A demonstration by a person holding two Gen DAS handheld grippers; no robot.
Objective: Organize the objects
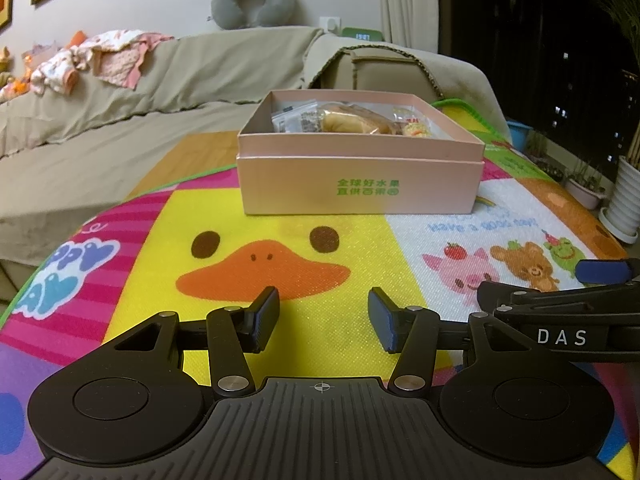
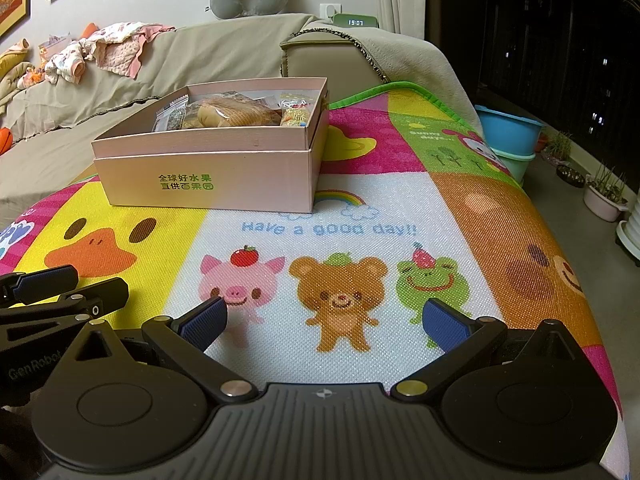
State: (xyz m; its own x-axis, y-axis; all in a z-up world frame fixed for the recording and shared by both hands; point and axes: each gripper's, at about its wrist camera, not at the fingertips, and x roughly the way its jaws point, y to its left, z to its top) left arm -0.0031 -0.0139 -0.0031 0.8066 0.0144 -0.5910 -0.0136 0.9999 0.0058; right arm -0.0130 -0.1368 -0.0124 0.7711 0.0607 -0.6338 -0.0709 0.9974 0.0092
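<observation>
Box, pink card, sits mid-mat ahead of 2 grippers, holding wrapped snacks; looks light, stiff walls, crinkly slippery packets best pinched at sealed edge. Left gripper and right gripper both gape empty. Right view alone shows blue tub; left view shows box front square-on

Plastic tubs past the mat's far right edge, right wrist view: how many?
2, stacked on the floor beyond the play mat: a blue tub on top and a light green tub under it. The mat's edge hides their left sides; more could sit behind.
</observation>
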